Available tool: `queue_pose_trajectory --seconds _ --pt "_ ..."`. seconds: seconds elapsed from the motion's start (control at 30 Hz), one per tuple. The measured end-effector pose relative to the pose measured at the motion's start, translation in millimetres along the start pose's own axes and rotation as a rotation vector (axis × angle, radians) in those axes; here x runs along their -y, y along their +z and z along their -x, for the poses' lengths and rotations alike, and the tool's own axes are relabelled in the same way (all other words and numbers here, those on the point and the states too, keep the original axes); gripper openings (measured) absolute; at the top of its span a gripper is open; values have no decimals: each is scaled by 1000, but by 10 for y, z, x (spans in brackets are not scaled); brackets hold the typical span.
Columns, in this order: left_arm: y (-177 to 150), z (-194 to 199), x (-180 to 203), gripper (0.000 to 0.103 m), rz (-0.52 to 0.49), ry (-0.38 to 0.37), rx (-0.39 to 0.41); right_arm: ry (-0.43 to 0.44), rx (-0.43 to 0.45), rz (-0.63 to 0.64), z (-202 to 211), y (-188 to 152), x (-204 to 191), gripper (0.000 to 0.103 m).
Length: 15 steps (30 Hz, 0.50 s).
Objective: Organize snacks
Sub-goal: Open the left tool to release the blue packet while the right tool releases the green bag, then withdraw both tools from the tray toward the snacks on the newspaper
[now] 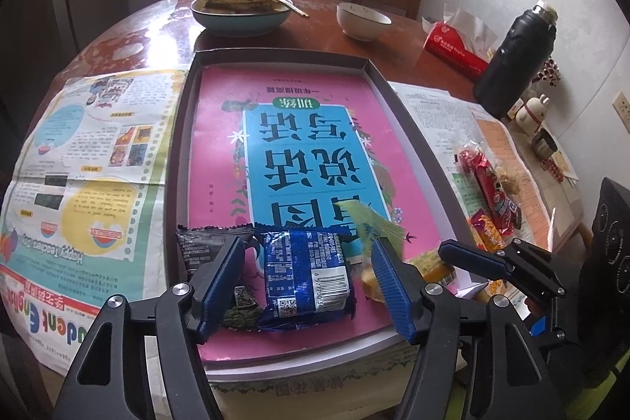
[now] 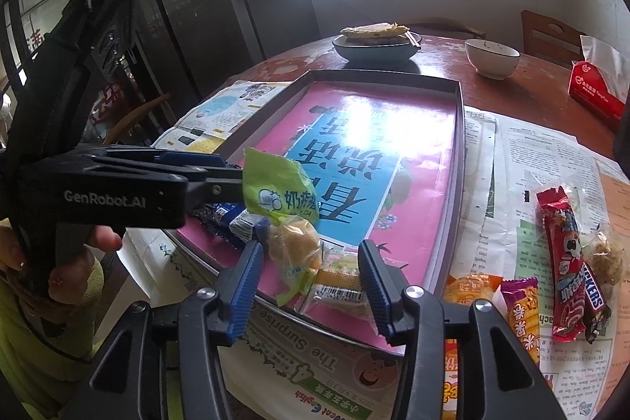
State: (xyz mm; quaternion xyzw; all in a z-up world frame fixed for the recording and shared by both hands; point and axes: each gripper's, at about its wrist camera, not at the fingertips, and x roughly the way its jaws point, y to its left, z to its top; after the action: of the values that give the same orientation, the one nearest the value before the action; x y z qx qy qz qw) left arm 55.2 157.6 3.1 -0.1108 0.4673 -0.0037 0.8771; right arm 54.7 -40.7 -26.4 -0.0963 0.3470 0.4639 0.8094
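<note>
Snacks (image 1: 303,274) in tray (image 1: 185,128)

Pink book (image 1: 220,160) with blue panel in grey tray (image 1: 185,128); blue foil packet (image 1: 305,274), black packet (image 1: 197,247), lime-green wrapper (image 2: 277,191), red bars (image 2: 563,262), red tissue box (image 1: 453,48), black flask (image 1: 512,61).

You have a blue packet (image 1: 305,274), a dark packet (image 1: 204,254) and a green-wrapped yellow cake (image 2: 289,223) lying flat along the tray's (image 1: 185,128) near edge, with red and orange bars (image 2: 567,262) loose on the desk beside the tray's right edge.
</note>
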Motion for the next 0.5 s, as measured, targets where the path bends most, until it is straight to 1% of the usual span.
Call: queue_pose_trajectory --seconds 0.27,0.4,0.5 --pt "21 158 -64 70 27 -2 38 -12 11 -15 38 0 47 52" --pt "28 236 -81 76 37 -9 58 -15 17 -21 66 5 67 54" --pt "30 284 -78 76 38 -14 70 -16 22 -23 89 8 75 55"
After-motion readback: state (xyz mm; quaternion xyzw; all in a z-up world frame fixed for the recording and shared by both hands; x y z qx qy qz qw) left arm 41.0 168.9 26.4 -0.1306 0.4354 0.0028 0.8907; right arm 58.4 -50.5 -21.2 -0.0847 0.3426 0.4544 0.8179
